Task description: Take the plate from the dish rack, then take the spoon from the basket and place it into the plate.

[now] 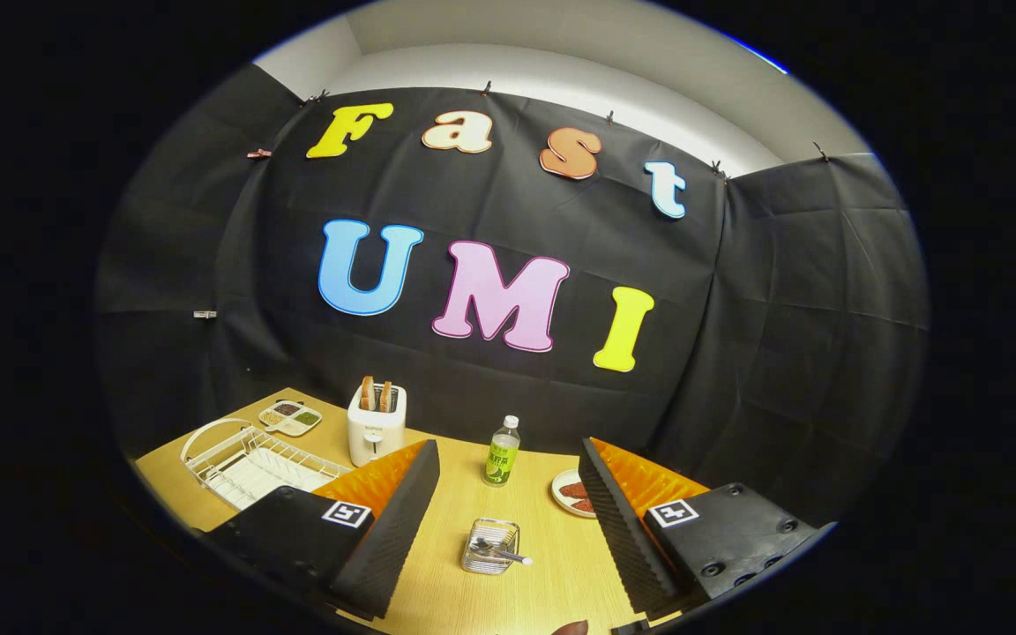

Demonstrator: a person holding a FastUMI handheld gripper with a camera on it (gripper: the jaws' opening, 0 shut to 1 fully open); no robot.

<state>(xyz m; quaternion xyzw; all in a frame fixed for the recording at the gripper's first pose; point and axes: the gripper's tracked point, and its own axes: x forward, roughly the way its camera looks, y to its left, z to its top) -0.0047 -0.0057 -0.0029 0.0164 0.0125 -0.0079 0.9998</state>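
Gripper view puts us above a pale wooden table (552, 564), looking forward along the tongs (508, 520). We see their two fingers spread wide apart with nothing between the pads — they grip nothing and touch nothing.

Just ahead of the fingers, in the gap between them, sits a small wire basket (489, 545). A spoon (499, 552) lies in it, its handle poking out over the rim toward the right finger.

Beyond the left finger stands the white wire dish rack (252, 460), partly hidden by that finger. We cannot tell whether anything stands in its slots. Behind the rack, close to the wall, lies a small divided tray (291, 417) with different fillings in its compartments.

Between the rack and the middle of the table stands a white toaster (376, 426) with two slices of toast (376, 394) upright in its slots. To its right, well apart from the basket, a clear bottle (502, 451) with a green label and white cap stands upright.

Just beside the right finger we see a white plate (565, 490) lying flat on the table, partly covered by that finger — it carries something reddish that we cannot identify.
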